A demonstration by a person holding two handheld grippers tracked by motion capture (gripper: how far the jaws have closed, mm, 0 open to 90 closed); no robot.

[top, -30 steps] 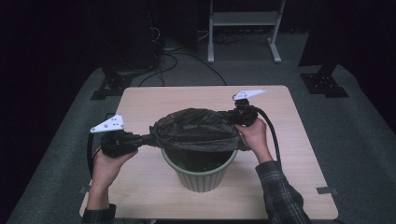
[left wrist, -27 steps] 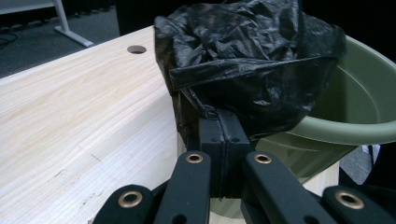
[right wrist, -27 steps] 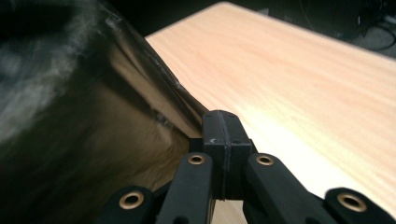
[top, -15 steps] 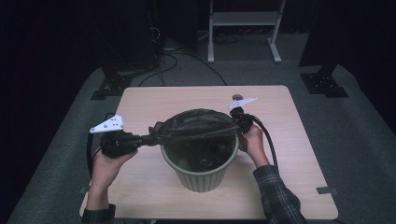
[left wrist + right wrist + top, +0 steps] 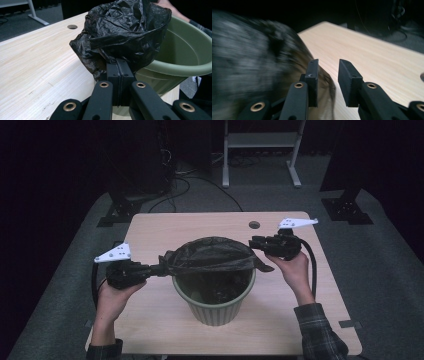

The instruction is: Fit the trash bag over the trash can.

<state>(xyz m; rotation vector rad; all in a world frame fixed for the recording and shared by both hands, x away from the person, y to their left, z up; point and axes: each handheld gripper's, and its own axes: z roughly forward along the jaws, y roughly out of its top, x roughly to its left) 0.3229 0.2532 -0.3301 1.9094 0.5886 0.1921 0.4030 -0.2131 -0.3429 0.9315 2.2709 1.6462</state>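
Blurring bag (image 5: 244, 62), right gripper (image 5: 328, 75) apart, bin (image 5: 215, 295) lined

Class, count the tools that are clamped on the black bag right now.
1. The left tool is shut on the bag at the bin rim's left side; the right tool is open beside it.

Rocking a crinkly black bin bag (image 5: 210, 256) over an olive-green bin (image 5: 215, 307), sitting on pale wood-grain table (image 5: 300, 320), with plaid sleeve (image 5: 320, 335) showing, black grippers too.
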